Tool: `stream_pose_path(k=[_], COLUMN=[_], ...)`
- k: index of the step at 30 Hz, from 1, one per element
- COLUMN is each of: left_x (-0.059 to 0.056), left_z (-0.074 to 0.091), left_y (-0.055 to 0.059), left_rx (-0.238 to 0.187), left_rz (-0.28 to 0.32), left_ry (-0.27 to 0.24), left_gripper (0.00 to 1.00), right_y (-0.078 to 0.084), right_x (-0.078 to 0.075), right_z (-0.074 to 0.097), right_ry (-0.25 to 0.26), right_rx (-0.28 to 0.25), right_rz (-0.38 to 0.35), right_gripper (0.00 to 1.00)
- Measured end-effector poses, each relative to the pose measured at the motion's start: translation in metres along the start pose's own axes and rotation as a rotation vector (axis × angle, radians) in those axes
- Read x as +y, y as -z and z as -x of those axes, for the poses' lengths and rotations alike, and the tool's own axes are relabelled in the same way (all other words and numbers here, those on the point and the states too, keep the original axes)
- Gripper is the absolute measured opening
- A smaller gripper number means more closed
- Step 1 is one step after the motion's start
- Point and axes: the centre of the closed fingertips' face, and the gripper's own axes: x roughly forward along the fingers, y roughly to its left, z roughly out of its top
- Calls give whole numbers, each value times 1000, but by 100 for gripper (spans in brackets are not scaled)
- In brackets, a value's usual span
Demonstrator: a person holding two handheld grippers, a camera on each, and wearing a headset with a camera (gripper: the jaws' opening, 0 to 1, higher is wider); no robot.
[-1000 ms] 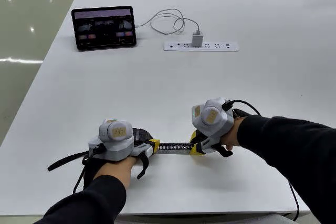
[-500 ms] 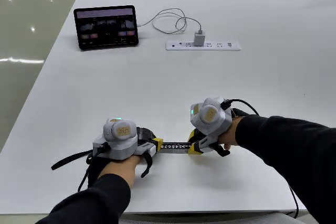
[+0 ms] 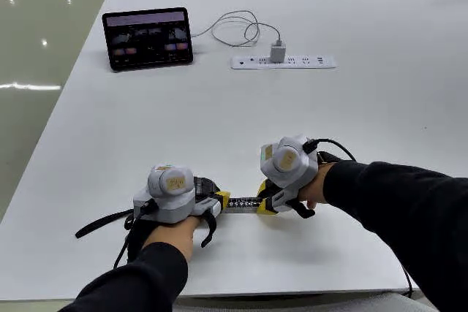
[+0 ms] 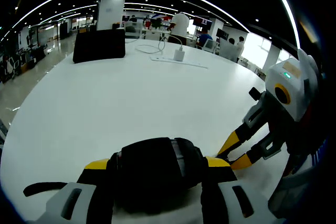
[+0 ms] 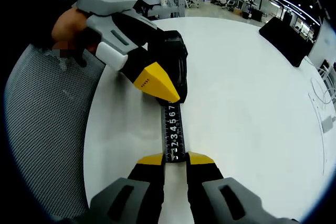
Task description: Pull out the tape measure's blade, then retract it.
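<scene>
While the white counter (image 3: 292,122) carries a dark tablet (image 3: 148,38) well beyond the tape measure (image 4: 155,174), the left gripper (image 4: 157,163) holds that black tape measure on the counter's near part, fingers clamped on its case. Just to its right, the right gripper (image 5: 175,158) has its fingers closed on the tip of the short, drawn-out blade (image 5: 172,129).

The tape measure (image 4: 157,174) is a black, rounded case. It is positioned on the white table (image 3: 219,107), close to the near edge, and is clamped between the jaws of the left gripper (image 4: 157,163). A short length of the blade (image 5: 172,127), marked with black numerals, is drawn out level to the right. Its end is pinched by the right gripper (image 5: 176,159).
</scene>
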Motion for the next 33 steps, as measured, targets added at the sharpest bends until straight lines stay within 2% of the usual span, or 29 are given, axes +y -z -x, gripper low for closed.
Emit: stream_pose_path(k=[7,21,27,33], left_x=[0,1,1,1], left_z=[0,1,0,0], left_y=[0,1,1,0], left_rx=[2,6,5,8], left_rz=[4,18,22,24], left_ry=[0,7,9,11], left_gripper=[63,63,63,63], right_y=[-3,-11,-18,-27], right_x=[-1,0,0,1], right_z=[-1,-5,-9,-14], right_ry=[1,3,5,11], right_rx=[-12,-24,-54,-82], right_rz=[-15,14,-16,-14], right_gripper=[11,11,11,11])
